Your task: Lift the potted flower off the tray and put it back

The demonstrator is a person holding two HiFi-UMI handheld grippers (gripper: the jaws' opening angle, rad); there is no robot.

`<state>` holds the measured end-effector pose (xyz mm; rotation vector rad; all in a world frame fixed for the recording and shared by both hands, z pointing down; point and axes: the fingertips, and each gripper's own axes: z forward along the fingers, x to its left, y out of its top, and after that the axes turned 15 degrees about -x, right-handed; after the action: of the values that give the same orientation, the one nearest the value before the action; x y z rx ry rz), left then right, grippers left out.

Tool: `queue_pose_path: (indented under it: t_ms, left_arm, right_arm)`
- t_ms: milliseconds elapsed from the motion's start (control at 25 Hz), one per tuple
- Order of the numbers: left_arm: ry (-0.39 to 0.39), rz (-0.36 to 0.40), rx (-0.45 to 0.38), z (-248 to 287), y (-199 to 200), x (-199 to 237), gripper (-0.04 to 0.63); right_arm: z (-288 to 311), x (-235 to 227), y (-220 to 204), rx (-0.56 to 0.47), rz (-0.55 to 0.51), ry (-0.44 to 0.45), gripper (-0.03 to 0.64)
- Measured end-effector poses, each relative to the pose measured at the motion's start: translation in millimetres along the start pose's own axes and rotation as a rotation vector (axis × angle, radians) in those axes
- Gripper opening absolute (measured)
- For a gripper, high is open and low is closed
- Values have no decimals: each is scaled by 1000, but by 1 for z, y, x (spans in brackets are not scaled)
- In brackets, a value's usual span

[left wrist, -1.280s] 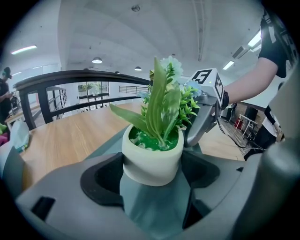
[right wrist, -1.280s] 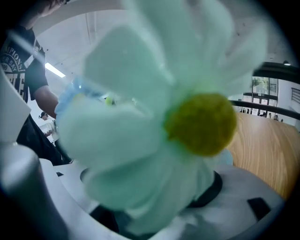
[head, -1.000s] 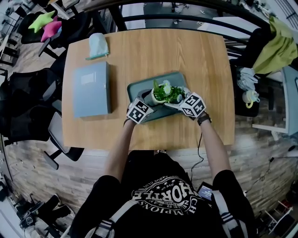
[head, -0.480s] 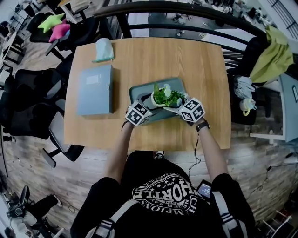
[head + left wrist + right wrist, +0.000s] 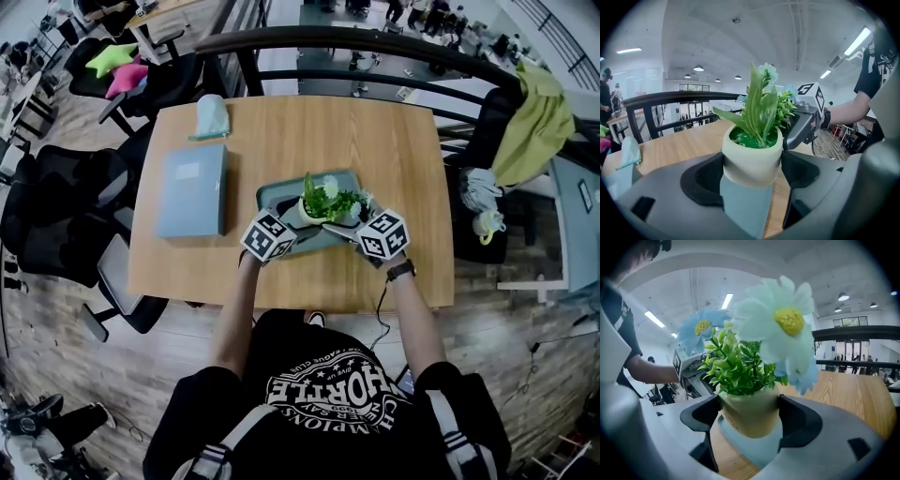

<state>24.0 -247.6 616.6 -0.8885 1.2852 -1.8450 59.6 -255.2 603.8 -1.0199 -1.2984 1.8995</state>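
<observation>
Left gripper: jaws part-way closed, 1 pad against each side of the cream pot; the pot fills the gap between them.
Right gripper: the same hold from the opposite side, both jaws pressed to the pot's flanks.
Approach: in the head view the left gripper reaches the pot from about 8 o'clock and the right from about 4 o'clock; the 2 marker cubes sit on the person's side of the pot.
Potted flower: directly over the tray, caught between the 2 grippers and leaning a little toward 10 o'clock; green leaves and pale blue daisies with yellow centres rise above the rim.
Contact with tray: both gripper views show teal surface under the pot's base, but I cannot tell whether the base touches it.
Tray: teal, rounded corners, near the table's middle and slightly toward 6 o'clock.
Table: light wood, with the person standing at its 6 o'clock edge.
Blue folder: flat on the table at 9 o'clock of the tray, apart from it.
Pale teal pouch: at the table's 11 o'clock corner, beyond the folder.
Railing: dark bars past the 12 o'clock edge.
Yellow-green cloth: draped off the table at about 2 o'clock.
</observation>
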Motion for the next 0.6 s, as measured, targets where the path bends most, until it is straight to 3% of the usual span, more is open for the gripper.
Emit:
queue_pose_path:
  t_ms: [600]
  left_arm:
    - [-23,20,-27,-22,68,-45,403]
  right_arm:
    - [-45,39,61,-7,-20,-47,414]
